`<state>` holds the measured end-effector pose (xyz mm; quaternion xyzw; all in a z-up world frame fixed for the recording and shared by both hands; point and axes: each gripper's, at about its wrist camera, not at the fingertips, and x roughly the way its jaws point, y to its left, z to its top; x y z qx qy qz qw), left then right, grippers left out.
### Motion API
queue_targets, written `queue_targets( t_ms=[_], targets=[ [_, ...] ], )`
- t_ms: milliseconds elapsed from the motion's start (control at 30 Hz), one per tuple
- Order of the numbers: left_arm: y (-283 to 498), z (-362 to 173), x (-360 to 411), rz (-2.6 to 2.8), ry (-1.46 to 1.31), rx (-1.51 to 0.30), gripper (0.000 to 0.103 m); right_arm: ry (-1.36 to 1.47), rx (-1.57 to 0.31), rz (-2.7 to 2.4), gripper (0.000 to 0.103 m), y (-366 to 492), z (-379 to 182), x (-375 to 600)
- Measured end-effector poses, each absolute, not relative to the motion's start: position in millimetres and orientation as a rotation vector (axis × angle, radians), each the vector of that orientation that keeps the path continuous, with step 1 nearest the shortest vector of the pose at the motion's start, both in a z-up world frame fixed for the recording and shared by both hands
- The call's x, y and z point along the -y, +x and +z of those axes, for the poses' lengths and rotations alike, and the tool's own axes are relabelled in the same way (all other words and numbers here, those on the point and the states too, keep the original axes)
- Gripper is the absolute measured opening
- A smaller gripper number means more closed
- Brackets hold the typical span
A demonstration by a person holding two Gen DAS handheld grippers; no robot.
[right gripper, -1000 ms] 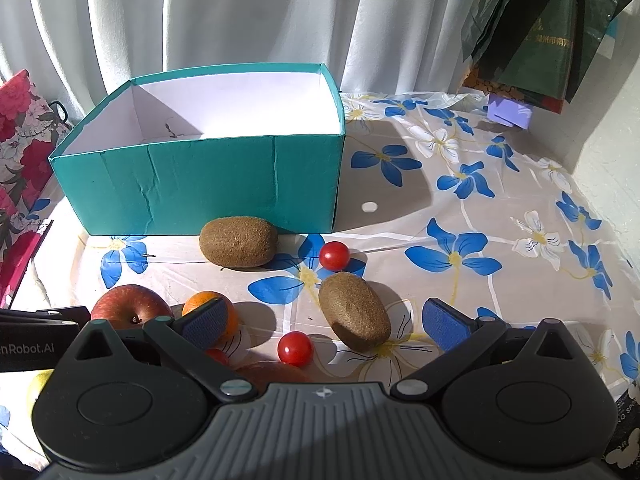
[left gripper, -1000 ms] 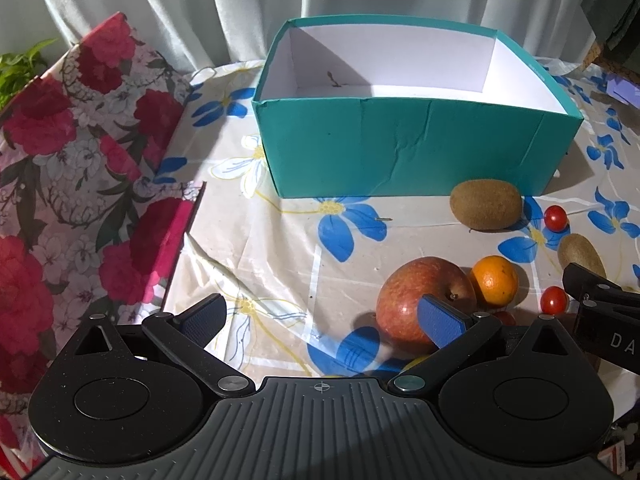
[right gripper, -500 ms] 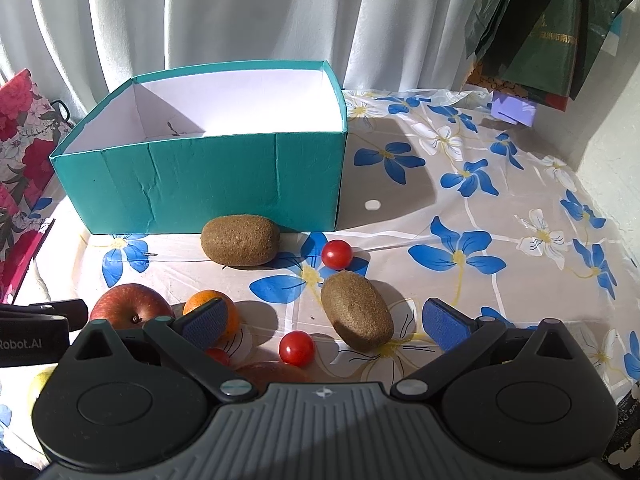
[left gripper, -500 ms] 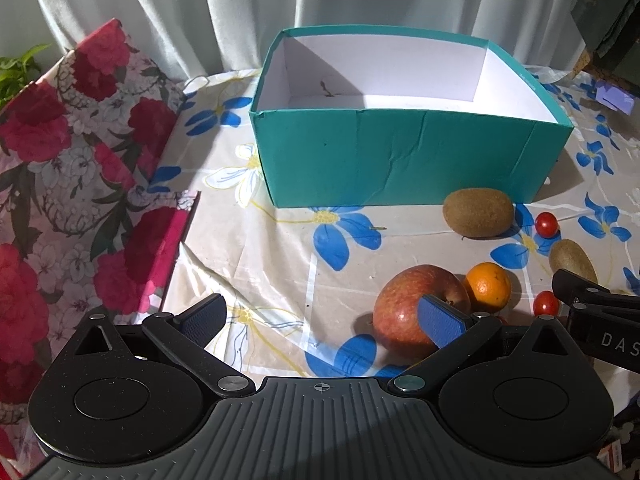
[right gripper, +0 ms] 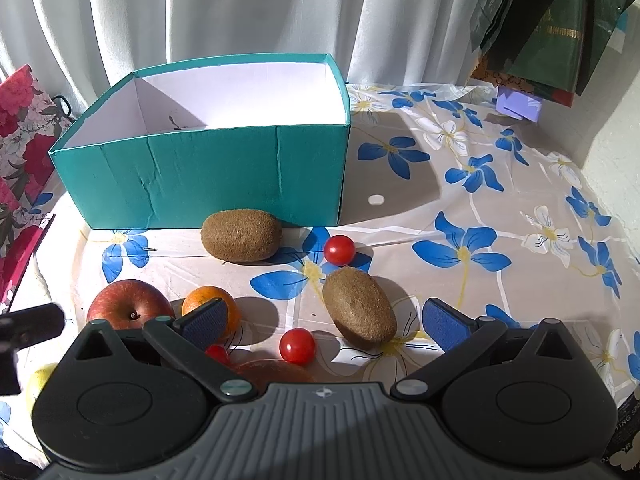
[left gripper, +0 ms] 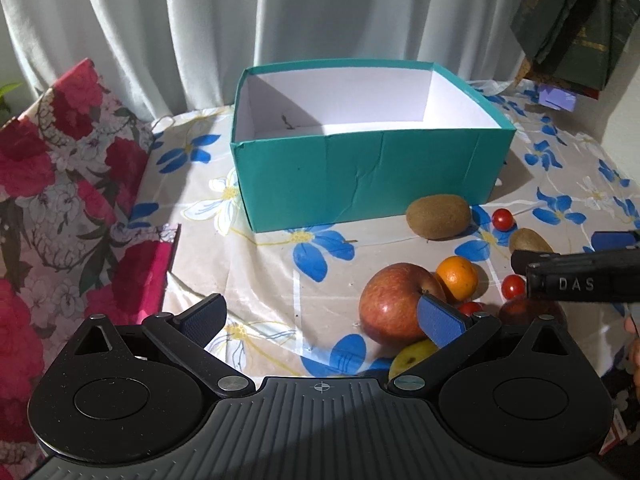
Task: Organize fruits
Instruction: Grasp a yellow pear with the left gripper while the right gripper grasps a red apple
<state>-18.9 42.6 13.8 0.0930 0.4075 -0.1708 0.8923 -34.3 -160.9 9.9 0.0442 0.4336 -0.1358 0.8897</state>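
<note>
- A red floral bag point(left gripper: 60, 184) stands along the left edge of the worktop point(left gripper: 264, 280), which wears a cloth printed with blue and white flowers.
- The left gripper point(left gripper: 320, 318) hovers low over the near left part of the worktop, fingers spread wide with nothing between them; its right pad sits in front of the apple.
- The teal box point(left gripper: 360, 176), open-topped and white inside, stands toward the back of the worktop in front of a pale curtain point(left gripper: 280, 20); no fruit shows inside it.
- The red apple point(left gripper: 394, 304) rests on the near part of the worktop, with a yellow-green fruit point(left gripper: 412, 358) just beside it on the near side, partly hidden by the gripper.
- A small orange point(right gripper: 210, 300) lies just to the right of the apple.
- One kiwi point(right gripper: 241, 235) lies just in front of the box's front wall, near its right corner.
- Three cherry tomatoes show: one point(right gripper: 339, 249) right of that kiwi, one point(right gripper: 297, 346) nearer, and one point(right gripper: 217, 354) half hidden behind the right gripper's left finger.
- A second kiwi point(right gripper: 359, 309) lies tilted between the near tomato and the right pad.
- The right gripper point(right gripper: 322, 320) is also spread wide and holds nothing; that kiwi and the near tomato lie within its span, untouched.
- Another reddish fruit point(right gripper: 272, 370) peeks out under the gripper body.
- Dark bags point(right gripper: 552, 24) hang at the back right corner.
</note>
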Motion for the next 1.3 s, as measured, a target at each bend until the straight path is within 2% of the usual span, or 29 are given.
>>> queue_targets(
  t_ms=[300, 800, 867, 933, 1033, 1300],
  targets=[
    [-46.7, -0.2, -58.9, -0.481, 0.263, -0.836, 0.103, 0.105, -0.914, -0.286, 0.103, -34.5, 7.5, 163.4],
    [-46.6, -36.6, -49.4, -0.569, 0.324, -0.968, 0.102, 0.113, -0.952, -0.320, 0.103, -37.2, 0.0, 169.6],
    [-45.4, -40.4, -46.1, -0.588, 0.326, -0.980, 0.100, 0.114, -0.956, -0.322, 0.103, -37.5, -1.0, 171.0],
    [-44.1, -43.7, -43.9, -0.600, 0.321, -0.998, 0.087, 0.116, -0.960, -0.327, 0.103, -38.2, -2.1, 173.1],
    [-39.5, -49.2, -42.9, -0.583, 0.345, -1.013, 0.077, 0.117, -0.963, -0.334, 0.103, -40.1, -2.5, 176.1],
    [-28.9, -54.7, -44.3, -0.570, 0.311, -1.052, 0.073, 0.120, -0.959, -0.328, 0.103, -47.8, -1.2, 181.9]
  ],
)
